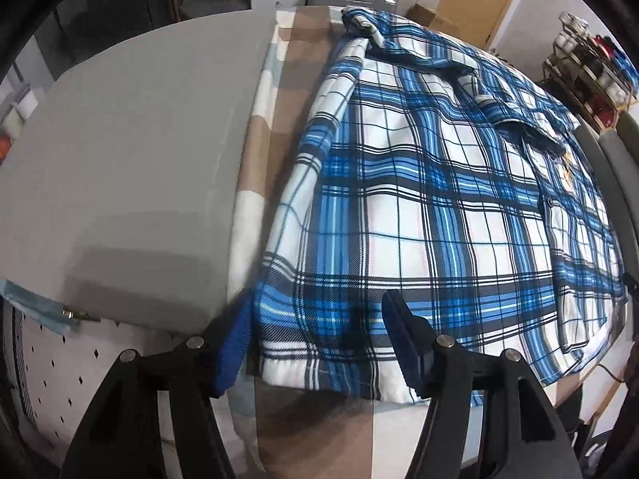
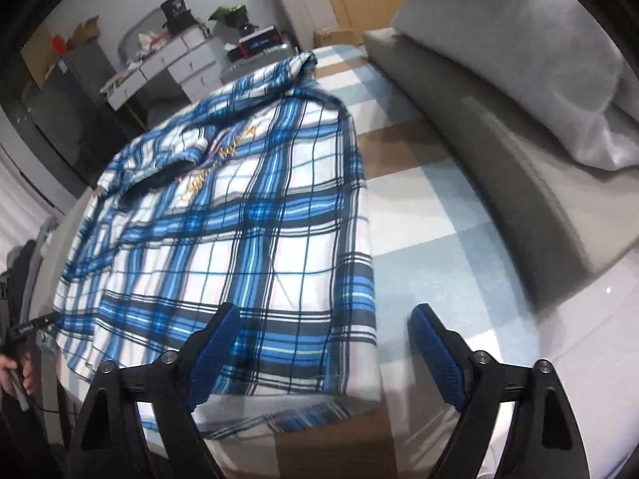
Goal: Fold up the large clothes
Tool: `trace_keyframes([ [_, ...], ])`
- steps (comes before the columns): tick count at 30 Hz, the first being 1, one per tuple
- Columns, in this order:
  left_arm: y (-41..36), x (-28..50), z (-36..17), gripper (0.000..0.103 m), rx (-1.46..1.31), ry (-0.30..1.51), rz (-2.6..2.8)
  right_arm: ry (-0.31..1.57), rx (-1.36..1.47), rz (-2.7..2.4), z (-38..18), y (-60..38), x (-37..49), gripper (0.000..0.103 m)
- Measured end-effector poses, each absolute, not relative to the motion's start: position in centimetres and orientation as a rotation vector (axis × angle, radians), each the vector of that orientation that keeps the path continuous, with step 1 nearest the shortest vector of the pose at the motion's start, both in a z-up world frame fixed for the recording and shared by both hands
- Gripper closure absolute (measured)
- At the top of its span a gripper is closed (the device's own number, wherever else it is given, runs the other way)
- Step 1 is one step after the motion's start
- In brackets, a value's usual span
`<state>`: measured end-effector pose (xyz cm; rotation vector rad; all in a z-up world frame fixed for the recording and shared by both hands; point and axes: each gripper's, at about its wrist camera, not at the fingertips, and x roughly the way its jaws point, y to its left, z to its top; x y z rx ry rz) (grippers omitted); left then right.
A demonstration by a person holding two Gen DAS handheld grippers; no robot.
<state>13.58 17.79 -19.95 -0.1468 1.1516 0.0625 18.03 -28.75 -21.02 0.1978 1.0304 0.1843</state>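
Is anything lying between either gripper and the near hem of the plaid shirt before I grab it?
Nothing visible. The left gripper stands open over the plaid shirt at one near corner, the right gripper open at the other, straddling its edge. Only the checked sheet lies under and beside the fabric.

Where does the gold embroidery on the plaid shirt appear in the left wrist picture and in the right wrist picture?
Left wrist view: the gold embroidery is small, near the right edge, about the middle height, on the plaid shirt.
Right wrist view: it runs as a slanted line, left of centre, in the upper half of the shirt.
Shared landmark: the bunched sleeve at the shirt's far end.
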Motion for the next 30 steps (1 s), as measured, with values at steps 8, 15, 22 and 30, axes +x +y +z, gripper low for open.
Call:
trace_keyframes([
  [8, 16.7, 13.3, -20.2, 0.095, -0.092, 1.132, 0.116, 0.99, 0.015, 0.18, -20.5, -27.9, 16.4, 0.1],
  [15, 13.7, 12.2, -20.4, 0.095, 0.085, 1.124, 0.151, 0.97, -0.021, 0.121, -19.4, -29.0, 16.3, 0.1],
  [22, 12.7, 12.0, -20.4, 0.095, 0.122, 1.113, 0.155, 0.961, -0.071, 0.022, -19.3, -29.6, 16.9, 0.101],
  [30, 13.1, 11.8, -20.5, 0.095, 0.109, 1.105, 0.157, 0.979, -0.021, 0.123, -19.1, -29.3, 16.1, 0.1],
])
